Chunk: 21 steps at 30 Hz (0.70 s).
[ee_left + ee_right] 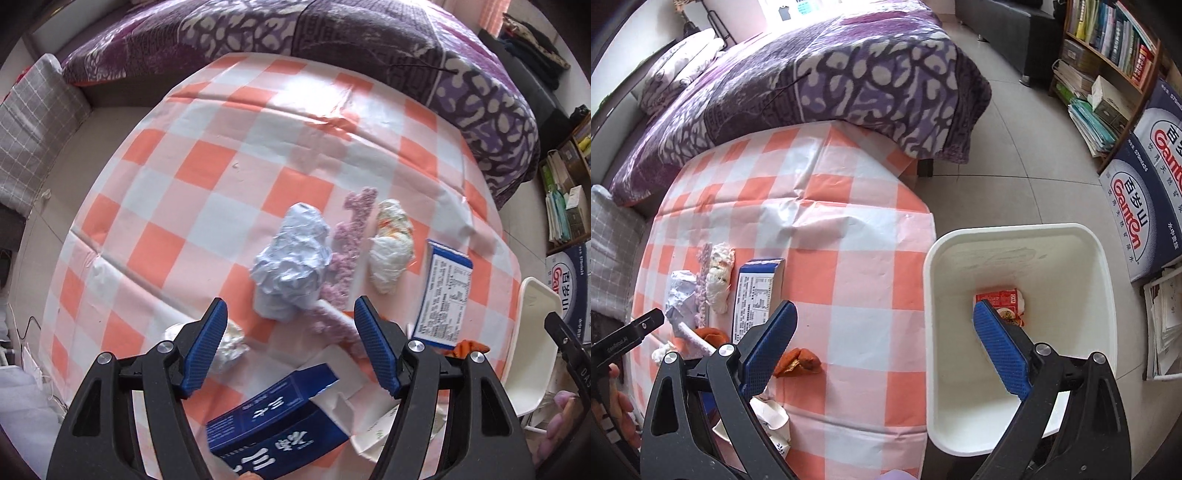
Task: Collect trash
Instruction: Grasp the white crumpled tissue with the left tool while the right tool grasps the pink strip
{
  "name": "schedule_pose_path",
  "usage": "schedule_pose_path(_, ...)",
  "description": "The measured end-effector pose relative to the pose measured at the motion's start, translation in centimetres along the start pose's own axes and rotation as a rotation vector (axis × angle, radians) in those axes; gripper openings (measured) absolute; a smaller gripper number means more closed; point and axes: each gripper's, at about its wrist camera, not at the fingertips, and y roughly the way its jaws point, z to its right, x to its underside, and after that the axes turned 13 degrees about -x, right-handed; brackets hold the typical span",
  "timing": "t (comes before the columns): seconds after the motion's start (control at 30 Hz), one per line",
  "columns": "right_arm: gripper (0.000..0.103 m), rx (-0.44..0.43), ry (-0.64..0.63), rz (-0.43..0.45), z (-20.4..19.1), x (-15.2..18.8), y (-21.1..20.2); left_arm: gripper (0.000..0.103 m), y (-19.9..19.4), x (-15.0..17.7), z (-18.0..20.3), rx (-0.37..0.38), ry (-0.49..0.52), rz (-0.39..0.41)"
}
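left gripper point(290, 321): jaws open, empty | right gripper point(884, 323): jaws open (over bench edge) | red wrapper point(999, 301) in bin point(1019, 230)

Orange-and-white checked tablecloth point(207, 173); purple patterned quilt point(849, 74); white bin point(1108, 295); dark blue carton point(277, 432).

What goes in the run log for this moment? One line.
left gripper: open, empty, above crumpled paper | right gripper: open, empty | bin: holds red wrapper

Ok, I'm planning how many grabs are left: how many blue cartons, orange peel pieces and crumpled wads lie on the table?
Blue cartons: 2
Orange peel pieces: 2
Crumpled wads: 3
Total: 7
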Motion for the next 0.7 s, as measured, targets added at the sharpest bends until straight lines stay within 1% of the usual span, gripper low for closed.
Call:
schedule_pose_path(0.13,0.092,-0.028,-0.041,-0.033,-1.9,0.2,1.0,0.070,1.5,0.7,-3.1,-0.007,-0.036,-0.068)
schedule_pose_path(0.27,0.092,-0.037,-0.106,-0.068,-4.0,0.8,2.2,0.070,3.6,1.6,-5.6,0.021,-0.090,-0.144)
schedule_pose_path(0.37,0.092,-0.057,-0.142,-0.102,-5.4,1.4,3.2,0.070,4.9,2.2,-6.6,0.037,-0.124,-0.184)
schedule_pose_path(0.53,0.092,-0.076,-0.220,-0.137,-7.7,2.5,4.1,0.070,6.9,2.9,-7.5,0.130,-0.194,-0.258)
schedule_pose_path(0.63,0.092,-0.086,-0.248,-0.150,-8.7,3.1,4.5,0.070,7.6,3.2,-7.5,0.137,-0.205,-0.273)
schedule_pose_path(0.67,0.092,-0.092,-0.257,-0.155,-9.0,3.2,4.6,0.068,7.8,3.4,-7.6,0.134,-0.205,-0.272)
schedule_pose_path(0.7,0.092,-0.099,-0.270,-0.159,-9.4,3.3,4.8,0.064,7.9,3.4,-7.7,0.131,-0.206,-0.271)
